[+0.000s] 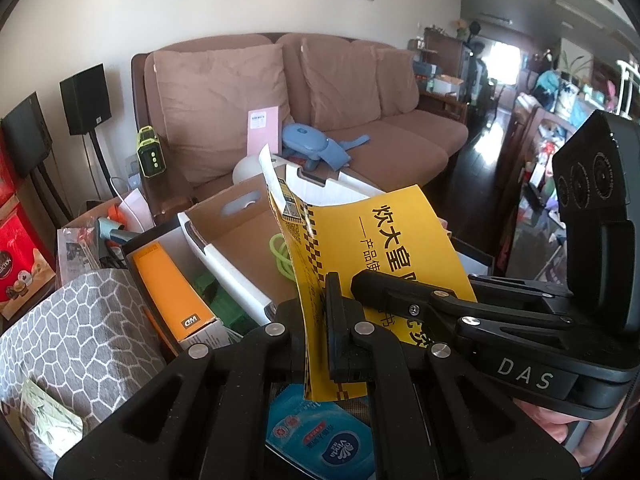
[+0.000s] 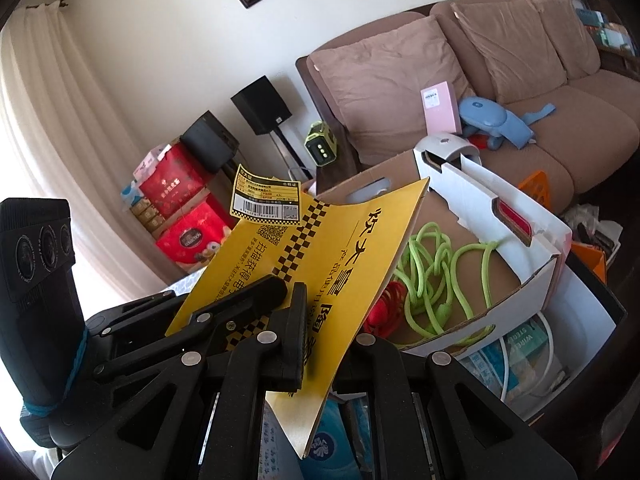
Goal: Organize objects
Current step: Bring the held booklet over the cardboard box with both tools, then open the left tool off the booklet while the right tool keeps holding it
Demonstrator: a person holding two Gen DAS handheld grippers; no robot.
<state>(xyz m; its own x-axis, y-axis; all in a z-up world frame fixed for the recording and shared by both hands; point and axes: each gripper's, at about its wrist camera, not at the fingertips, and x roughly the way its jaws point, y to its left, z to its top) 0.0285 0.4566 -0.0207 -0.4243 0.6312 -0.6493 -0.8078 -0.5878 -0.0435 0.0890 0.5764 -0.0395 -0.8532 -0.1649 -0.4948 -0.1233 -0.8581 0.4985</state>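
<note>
A yellow booklet [image 1: 380,232] with black Chinese print and a checkered stripe is held up in the air by both grippers. A yellow label tag [image 2: 266,200] hangs at its top corner. In the left wrist view my left gripper [image 1: 314,312] is shut on the booklet's lower edge. My right gripper [image 1: 360,280] reaches in from the right and clamps the same booklet. From the right wrist camera, my right gripper [image 2: 310,332] pinches the yellow booklet [image 2: 340,248], and the left gripper [image 2: 276,286] comes in from the left. Part of the booklet's print is hidden by the fingers.
Behind the booklet stands an open cardboard box [image 2: 516,292] holding a green cord [image 2: 440,272] and something red [image 2: 384,312]. An orange box [image 1: 168,280] and a grey patterned cloth [image 1: 80,320] lie at left. A blue tissue pack [image 1: 316,436] sits below. A brown sofa [image 1: 360,112] is behind.
</note>
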